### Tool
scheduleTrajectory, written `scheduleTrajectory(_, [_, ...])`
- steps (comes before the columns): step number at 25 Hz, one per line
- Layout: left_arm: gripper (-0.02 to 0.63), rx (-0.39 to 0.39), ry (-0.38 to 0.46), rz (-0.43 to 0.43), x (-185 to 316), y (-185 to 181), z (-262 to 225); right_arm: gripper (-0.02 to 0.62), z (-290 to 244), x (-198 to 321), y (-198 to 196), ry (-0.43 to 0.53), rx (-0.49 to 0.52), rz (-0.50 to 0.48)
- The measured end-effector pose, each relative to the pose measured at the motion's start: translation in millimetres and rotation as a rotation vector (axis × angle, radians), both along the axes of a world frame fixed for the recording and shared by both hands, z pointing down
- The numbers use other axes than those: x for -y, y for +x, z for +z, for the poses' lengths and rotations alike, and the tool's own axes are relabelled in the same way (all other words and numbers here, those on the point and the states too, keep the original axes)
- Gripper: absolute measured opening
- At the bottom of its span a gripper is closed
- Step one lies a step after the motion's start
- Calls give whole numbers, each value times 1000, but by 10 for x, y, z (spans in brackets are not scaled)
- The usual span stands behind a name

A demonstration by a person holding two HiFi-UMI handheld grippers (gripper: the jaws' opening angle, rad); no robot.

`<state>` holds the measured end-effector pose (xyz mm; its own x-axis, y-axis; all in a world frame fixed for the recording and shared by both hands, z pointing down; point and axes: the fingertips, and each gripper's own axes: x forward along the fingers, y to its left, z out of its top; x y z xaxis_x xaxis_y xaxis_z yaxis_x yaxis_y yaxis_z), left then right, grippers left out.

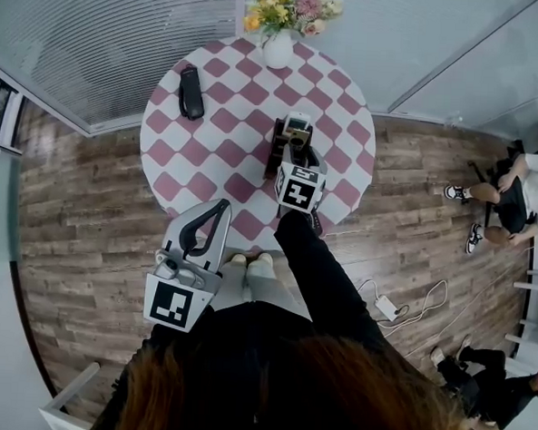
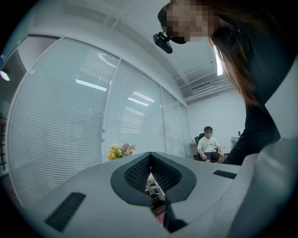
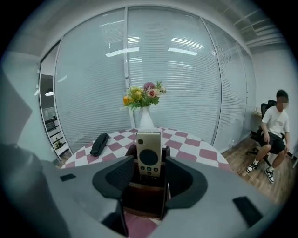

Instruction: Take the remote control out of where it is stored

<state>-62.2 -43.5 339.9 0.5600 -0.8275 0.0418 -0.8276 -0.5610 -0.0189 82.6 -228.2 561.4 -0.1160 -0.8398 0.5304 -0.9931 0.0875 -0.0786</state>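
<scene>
A beige remote control [image 3: 149,155] with a round black pad stands upright in a dark wooden holder [image 3: 139,197] on the round checked table [image 3: 186,144]. My right gripper [image 3: 150,163] is open, one jaw on either side of the remote and the holder's top, with small gaps to the pads. In the head view the right gripper [image 1: 292,147] hangs over the holder [image 1: 278,156], and the remote [image 1: 297,125] shows just beyond it. My left gripper [image 1: 222,205] is shut and empty at the table's near edge. Its tips meet in the left gripper [image 2: 150,154] view.
A white vase of flowers [image 1: 279,48] stands at the table's far edge, and a black case [image 1: 191,91] lies at its far left. A person sits on a chair [image 1: 511,193] to the right. A cable and adapter [image 1: 386,308] lie on the wooden floor.
</scene>
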Motion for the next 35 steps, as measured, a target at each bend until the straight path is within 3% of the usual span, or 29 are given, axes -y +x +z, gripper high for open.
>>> scheduleTrajectory(11, [9, 0, -21, -36, -23, -139, 58, 206, 177, 207, -101, -51, -39, 55])
scheduleTrajectory(21, [9, -2, -22, -68, -13, -269, 77, 204, 192, 201, -21, -24, -45, 87])
scheduleTrajectory(35, [9, -11, -9, -36, -11, -153, 54, 199, -546, 129, -55, 182, -47, -21])
